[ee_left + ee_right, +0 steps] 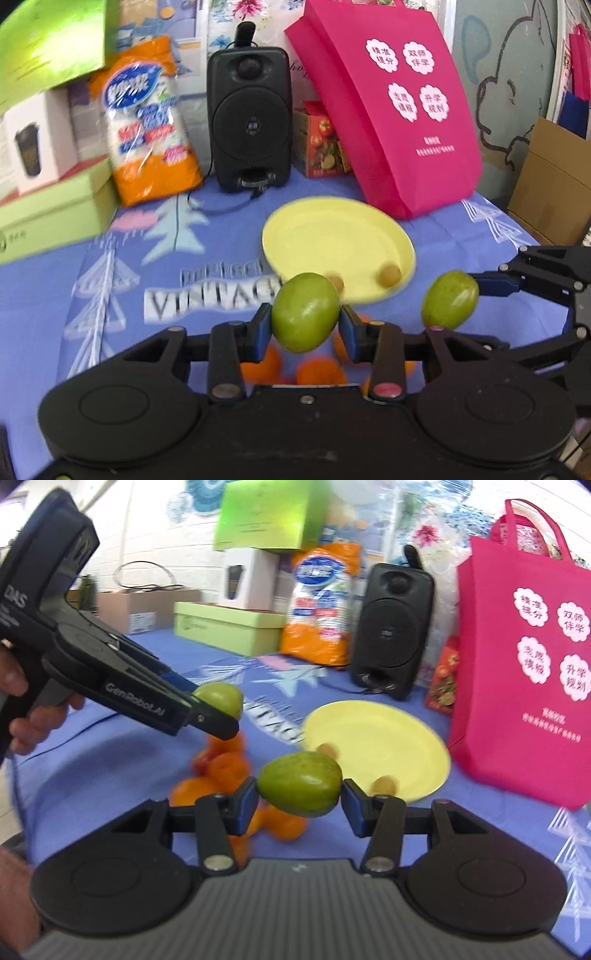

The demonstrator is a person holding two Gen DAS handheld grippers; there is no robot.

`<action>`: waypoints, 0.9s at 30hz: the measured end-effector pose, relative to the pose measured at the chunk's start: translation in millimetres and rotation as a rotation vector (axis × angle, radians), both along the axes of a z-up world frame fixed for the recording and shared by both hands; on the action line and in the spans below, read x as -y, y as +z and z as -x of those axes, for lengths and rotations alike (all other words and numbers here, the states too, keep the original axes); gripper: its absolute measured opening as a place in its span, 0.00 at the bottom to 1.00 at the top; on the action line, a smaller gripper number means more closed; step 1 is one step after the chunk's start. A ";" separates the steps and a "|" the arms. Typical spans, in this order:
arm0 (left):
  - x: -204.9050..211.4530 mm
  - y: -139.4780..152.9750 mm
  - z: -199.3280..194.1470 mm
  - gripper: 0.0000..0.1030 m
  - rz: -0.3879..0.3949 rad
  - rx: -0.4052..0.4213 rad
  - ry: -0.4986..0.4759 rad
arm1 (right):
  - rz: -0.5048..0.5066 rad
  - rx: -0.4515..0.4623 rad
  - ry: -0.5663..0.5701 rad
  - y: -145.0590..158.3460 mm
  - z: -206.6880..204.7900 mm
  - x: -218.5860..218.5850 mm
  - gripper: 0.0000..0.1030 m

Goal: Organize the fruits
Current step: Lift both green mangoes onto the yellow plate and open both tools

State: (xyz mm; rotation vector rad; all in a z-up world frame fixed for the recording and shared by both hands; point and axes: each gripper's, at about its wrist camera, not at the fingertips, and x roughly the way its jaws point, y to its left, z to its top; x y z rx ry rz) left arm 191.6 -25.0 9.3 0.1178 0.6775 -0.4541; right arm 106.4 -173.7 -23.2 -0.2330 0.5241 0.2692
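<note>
My left gripper is shut on a green fruit and holds it above the blue tablecloth, just short of the yellow plate. My right gripper is shut on a second green fruit; in the left wrist view that fruit hangs at the plate's right. Two small brown fruits lie on the plate. A pile of oranges lies on the cloth under both grippers. The left gripper's fruit also shows in the right wrist view.
A black speaker with a trailing cable stands behind the plate. A pink bag leans at the plate's right. An orange packet and green boxes stand at the back left. A cardboard box sits off the table's right edge.
</note>
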 end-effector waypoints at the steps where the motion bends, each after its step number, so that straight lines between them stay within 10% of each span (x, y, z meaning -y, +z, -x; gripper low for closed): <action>1: 6.0 1.8 -11.2 0.37 -0.013 0.006 0.005 | 0.000 0.001 -0.006 1.6 -9.7 3.3 0.47; 15: 57.3 -47.3 -129.9 0.39 -0.088 -0.097 0.026 | -0.031 -0.105 -0.054 -26.7 -104.1 27.9 0.47; 18: 51.6 -42.4 -127.9 0.87 -0.053 -0.062 0.079 | -0.030 -0.095 -0.070 -29.7 -109.8 27.4 0.47; 27: 6.6 -4.4 -68.6 0.89 -0.031 0.064 0.137 | -0.057 0.001 -0.131 -7.2 -72.9 39.9 0.49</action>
